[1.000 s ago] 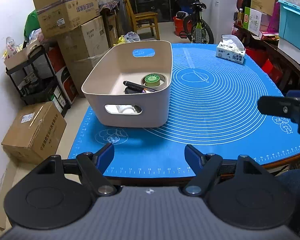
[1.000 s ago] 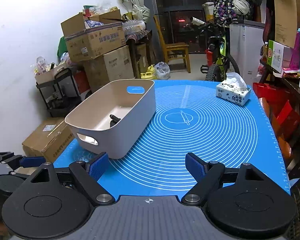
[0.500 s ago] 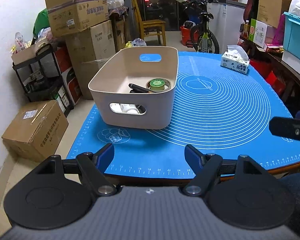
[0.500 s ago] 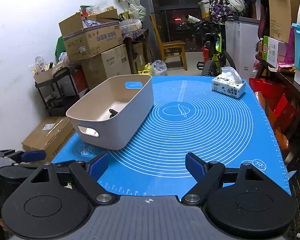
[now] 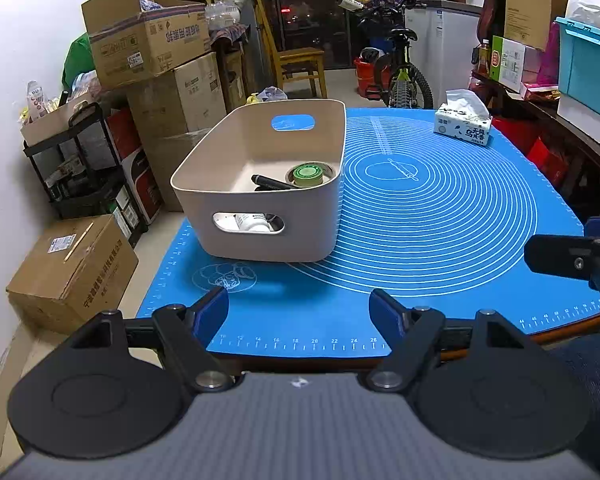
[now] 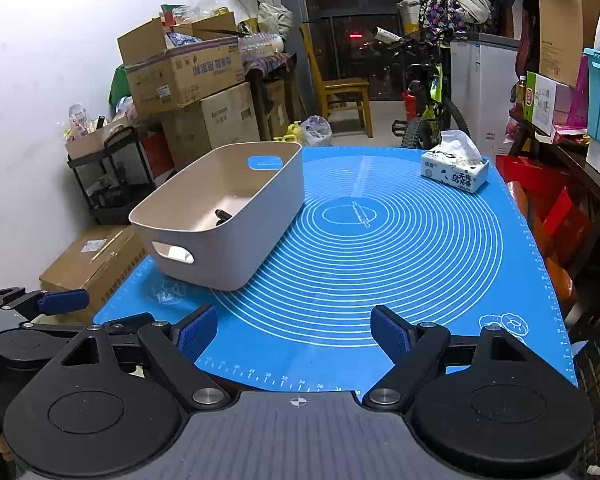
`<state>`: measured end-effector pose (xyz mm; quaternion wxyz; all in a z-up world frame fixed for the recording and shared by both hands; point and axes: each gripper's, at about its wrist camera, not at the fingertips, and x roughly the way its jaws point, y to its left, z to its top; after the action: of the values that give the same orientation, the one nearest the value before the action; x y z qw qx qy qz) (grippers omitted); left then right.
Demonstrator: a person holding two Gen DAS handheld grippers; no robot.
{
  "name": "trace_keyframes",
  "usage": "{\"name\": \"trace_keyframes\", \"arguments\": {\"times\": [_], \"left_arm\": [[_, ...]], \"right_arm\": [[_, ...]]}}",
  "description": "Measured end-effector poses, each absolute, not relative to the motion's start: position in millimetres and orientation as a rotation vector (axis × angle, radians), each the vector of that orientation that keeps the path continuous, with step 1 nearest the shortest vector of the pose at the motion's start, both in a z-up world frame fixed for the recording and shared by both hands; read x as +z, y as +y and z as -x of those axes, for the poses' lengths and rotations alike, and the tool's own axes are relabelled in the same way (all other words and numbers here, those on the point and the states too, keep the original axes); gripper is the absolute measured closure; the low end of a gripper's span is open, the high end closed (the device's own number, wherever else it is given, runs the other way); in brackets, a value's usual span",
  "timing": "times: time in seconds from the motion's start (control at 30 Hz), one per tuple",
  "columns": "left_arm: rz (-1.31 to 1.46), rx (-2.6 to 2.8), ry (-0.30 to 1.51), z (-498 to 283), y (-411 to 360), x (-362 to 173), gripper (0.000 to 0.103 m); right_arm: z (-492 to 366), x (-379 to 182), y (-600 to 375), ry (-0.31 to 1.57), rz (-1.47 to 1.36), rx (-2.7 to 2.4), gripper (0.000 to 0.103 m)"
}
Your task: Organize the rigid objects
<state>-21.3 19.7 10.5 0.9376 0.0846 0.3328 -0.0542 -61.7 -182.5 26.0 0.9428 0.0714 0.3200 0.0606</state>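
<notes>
The left gripper (image 5: pixel 299 314) hangs over the near edge of the mat, toward its left corner, tilted downward, its blue-padded fingers (image 5: pixel 210 314) spread wide with nothing between them. The right gripper (image 6: pixel 294 334) hangs over the same near edge further right, tilted down alike, jaws wide and empty. Each gripper shows at the side of the other's view, the two close but apart.

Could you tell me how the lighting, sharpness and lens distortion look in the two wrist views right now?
Left wrist view: sharp and evenly lit, the bin casts only a soft shadow on the blue mat, and the fisheye bows the mat's edges. Right wrist view: equally sharp, the white wall is glaringly bright, and the corners go dark.
</notes>
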Motion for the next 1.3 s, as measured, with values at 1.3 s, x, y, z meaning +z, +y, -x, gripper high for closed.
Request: {"name": "trace_keyframes", "arguments": {"times": [1.3], "left_arm": [[-0.156,-0.115,0.682,22.6,20.3,9.1,0.025]], "right_arm": [[61.2,21.1,-181.4,0.661,-0.149,0.120,0.017]]}}
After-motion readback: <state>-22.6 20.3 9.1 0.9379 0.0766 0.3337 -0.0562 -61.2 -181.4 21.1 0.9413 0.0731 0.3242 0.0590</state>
